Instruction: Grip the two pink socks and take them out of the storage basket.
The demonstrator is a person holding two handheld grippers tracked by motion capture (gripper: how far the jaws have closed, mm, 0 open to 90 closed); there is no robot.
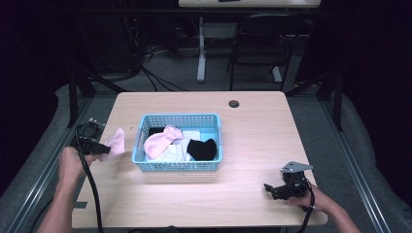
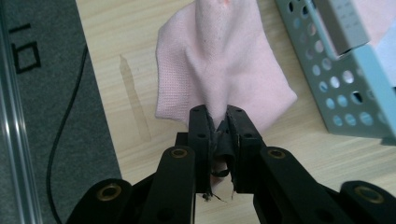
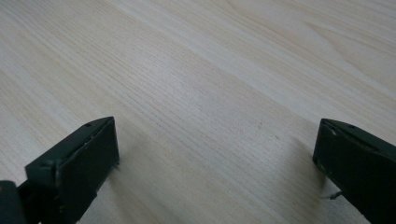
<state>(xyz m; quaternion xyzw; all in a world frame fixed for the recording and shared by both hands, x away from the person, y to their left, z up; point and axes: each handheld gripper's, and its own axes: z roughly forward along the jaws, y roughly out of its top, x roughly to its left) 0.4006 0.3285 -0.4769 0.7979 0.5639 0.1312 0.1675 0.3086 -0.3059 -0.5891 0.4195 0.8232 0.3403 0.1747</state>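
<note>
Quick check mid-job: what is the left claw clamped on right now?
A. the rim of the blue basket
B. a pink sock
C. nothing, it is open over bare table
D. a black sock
B: the left claw is shut on a pink sock, pinching the fabric beside the blue basket.

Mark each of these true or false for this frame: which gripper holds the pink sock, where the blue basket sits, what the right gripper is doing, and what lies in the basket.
1. The left gripper is shut on a pink sock. True.
2. The held sock lies inside the blue basket. False: it is outside, to the basket's left.
3. The right gripper grips a black sock. False: its jaws stand open over bare table.
4. A black sock lies in the basket. True.
</note>
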